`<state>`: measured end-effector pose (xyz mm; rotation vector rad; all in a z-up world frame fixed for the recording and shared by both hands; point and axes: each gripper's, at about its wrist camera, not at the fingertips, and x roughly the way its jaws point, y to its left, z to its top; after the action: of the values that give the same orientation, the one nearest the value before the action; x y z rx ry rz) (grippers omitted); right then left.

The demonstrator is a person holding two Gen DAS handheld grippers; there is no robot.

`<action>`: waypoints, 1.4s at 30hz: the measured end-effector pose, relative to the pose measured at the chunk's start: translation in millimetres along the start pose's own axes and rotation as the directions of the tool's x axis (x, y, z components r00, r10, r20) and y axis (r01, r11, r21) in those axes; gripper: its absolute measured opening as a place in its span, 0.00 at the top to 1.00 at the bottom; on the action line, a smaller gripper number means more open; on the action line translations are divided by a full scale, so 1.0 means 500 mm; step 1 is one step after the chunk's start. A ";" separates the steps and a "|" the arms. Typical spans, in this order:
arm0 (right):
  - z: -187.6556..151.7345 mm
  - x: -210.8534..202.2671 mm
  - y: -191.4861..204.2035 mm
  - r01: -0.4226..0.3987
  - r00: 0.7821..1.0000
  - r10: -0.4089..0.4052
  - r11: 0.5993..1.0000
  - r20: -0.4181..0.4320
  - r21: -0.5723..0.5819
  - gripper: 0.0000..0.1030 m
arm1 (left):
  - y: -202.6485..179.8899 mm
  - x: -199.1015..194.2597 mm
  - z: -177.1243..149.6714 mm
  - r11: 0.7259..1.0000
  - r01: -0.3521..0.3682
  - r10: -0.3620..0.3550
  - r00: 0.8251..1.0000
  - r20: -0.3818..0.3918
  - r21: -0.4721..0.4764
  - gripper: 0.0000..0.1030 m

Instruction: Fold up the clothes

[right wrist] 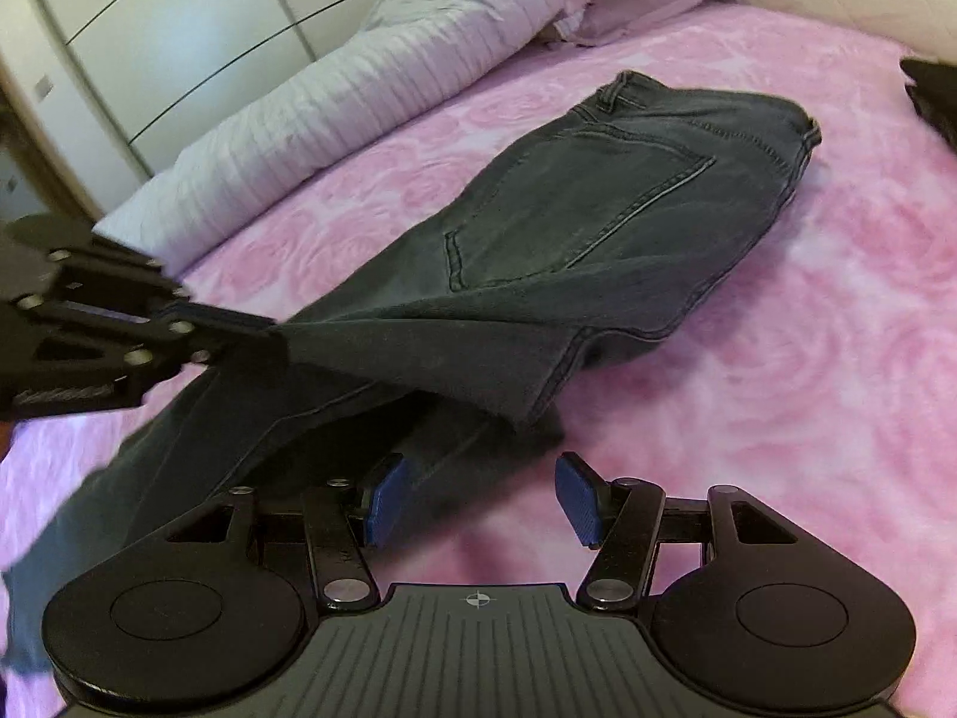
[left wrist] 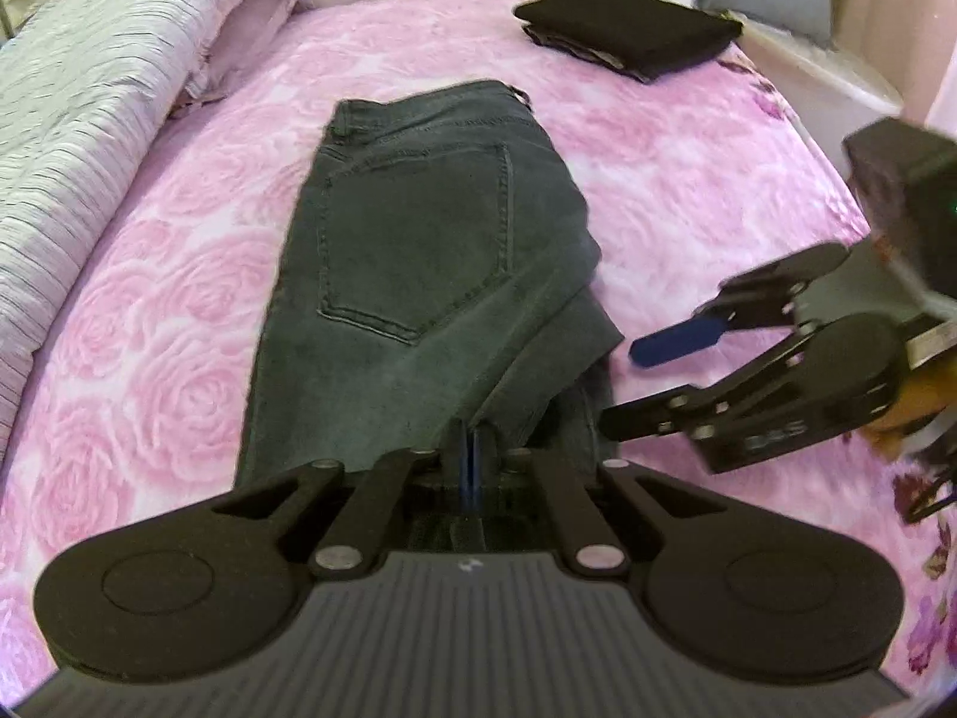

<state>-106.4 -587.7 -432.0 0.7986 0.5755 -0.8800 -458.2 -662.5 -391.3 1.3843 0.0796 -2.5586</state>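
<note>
Soft daylight, fisheye bending, slight blur

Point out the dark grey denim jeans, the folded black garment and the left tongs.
Dark grey denim jeans (left wrist: 418, 239), left wrist view, back pocket.
Folded black garment (left wrist: 628, 30), left wrist view, top face.
Left tongs (left wrist: 472, 455), left wrist view, shut blue pads.

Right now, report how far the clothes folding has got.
Done: a black garment lies folded at the bed's far end. In hand: the left gripper is shut on a fold of the grey jeans, lifting it; the right gripper stands open by the hem. Left: the jeans' legs need folding up.
</note>
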 end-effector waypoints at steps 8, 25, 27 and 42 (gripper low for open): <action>0.043 0.056 -0.030 0.068 0.996 -0.073 0.993 0.058 0.096 0.44 | 0.024 -0.006 -0.007 1.000 -0.014 0.014 1.000 0.022 -0.028 0.99; -0.061 -0.080 -0.112 0.215 0.975 -0.220 0.933 -0.016 0.290 1.00 | -0.150 0.022 -0.064 0.957 0.149 -0.128 0.987 -0.099 0.251 0.98; -0.067 -0.095 -0.126 0.204 0.979 -0.203 0.938 -0.032 0.280 1.00 | -0.148 0.009 -0.066 0.957 0.157 -0.137 0.986 -0.098 0.243 0.96; 0.091 0.060 -0.067 0.075 0.986 -0.105 0.973 -0.130 -0.216 0.91 | -0.082 0.037 -0.049 0.994 0.107 -0.109 0.989 -0.099 -0.025 0.89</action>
<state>-113.6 -650.8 -439.8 0.6481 0.8209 -0.8335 -457.2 -622.1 -422.6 1.5411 0.2014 -2.5654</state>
